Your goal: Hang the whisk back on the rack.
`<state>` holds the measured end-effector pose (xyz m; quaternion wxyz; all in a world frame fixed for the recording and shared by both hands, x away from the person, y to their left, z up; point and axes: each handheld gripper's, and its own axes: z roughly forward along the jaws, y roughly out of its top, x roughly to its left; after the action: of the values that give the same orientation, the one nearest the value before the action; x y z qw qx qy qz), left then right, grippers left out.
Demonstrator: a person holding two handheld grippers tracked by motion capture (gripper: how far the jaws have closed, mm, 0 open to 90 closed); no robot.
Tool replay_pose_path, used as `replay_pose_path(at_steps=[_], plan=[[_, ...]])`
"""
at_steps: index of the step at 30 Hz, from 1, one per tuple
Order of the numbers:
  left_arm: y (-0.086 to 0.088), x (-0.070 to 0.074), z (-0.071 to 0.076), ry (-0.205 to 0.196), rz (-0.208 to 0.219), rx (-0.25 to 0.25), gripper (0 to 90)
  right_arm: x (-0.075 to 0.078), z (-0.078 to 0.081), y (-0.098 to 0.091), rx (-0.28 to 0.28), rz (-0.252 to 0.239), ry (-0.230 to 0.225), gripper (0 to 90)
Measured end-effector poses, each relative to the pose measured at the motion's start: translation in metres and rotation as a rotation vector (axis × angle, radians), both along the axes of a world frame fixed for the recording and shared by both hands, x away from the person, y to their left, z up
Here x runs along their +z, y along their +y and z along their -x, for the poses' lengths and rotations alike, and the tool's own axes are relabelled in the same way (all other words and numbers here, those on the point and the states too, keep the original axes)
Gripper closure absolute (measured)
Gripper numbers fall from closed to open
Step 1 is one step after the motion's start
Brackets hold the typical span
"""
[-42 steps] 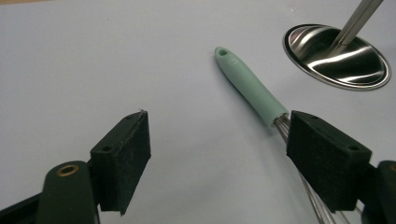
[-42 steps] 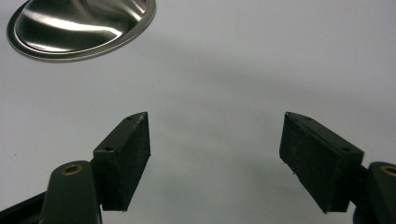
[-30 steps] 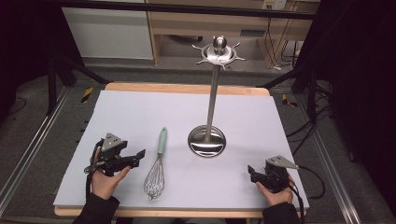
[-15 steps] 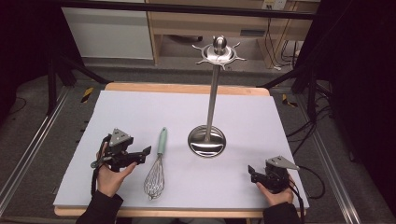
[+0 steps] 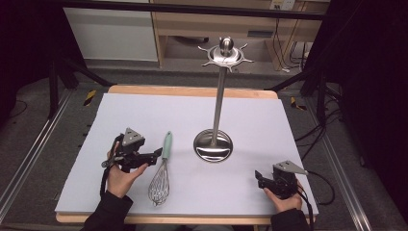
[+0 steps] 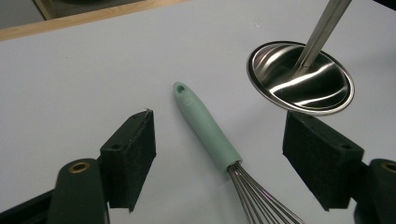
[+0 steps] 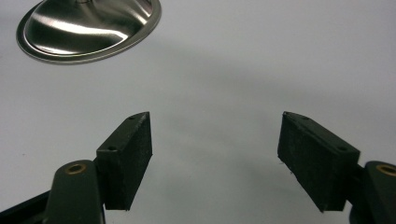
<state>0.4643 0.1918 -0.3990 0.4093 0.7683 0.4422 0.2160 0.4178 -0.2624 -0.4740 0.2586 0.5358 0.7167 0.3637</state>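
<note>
Whisk (image 6: 219,147) wires cut off below, stand (image 6: 301,77) pole cropped above

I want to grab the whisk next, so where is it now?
In the high view the whisk lies left of centre, between the left gripper and the stand's base.
</note>
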Motion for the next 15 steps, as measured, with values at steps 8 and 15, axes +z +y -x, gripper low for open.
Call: replay_pose_path(at_steps=[8, 15], plan=[[-0.005, 0.000, -0.006, 0.012, -0.007, -0.005, 27.7, 0.000, 0.000, 0.001, 0.009, 0.001, -0.008, 28.4], [-0.012, -0.006, -0.015, 0.044, -0.018, -0.014, 30.5, 0.000, 0.000, 0.001, 0.014, 0.004, -0.010, 32.1]])
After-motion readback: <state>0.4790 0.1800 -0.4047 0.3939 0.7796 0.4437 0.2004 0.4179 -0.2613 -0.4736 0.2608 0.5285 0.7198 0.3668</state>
